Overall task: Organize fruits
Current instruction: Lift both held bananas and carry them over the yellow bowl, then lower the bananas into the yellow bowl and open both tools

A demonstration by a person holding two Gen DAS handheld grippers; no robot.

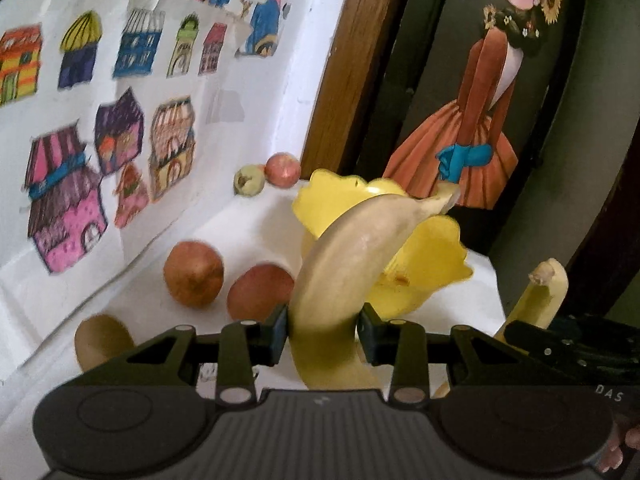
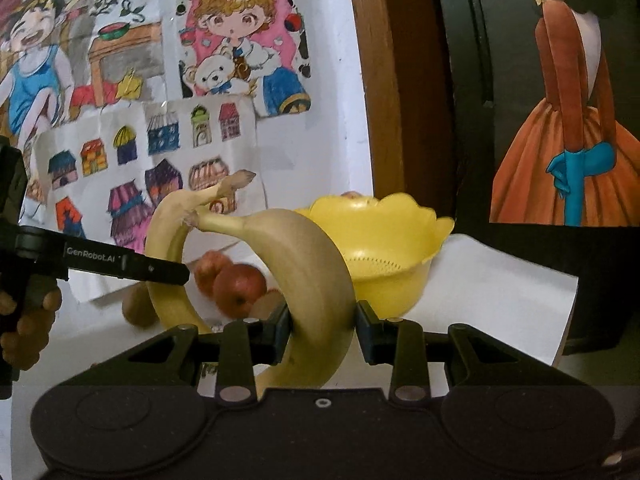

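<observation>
My left gripper (image 1: pixel 322 334) clamps one banana (image 1: pixel 344 264) and my right gripper (image 2: pixel 322 332) clamps another banana (image 2: pixel 308 280), both just before the yellow bowl (image 2: pixel 384 240). My bananas hide parts of the bowl, and the apples (image 2: pixel 236 286) look blurred.

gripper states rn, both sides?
Left gripper: closed on a banana.
Right gripper: closed on the other banana.

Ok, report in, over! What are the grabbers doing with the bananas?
Left gripper shut on one banana. Right gripper shut on another banana. Yellow bowl just ahead, nothing blocking.
</observation>
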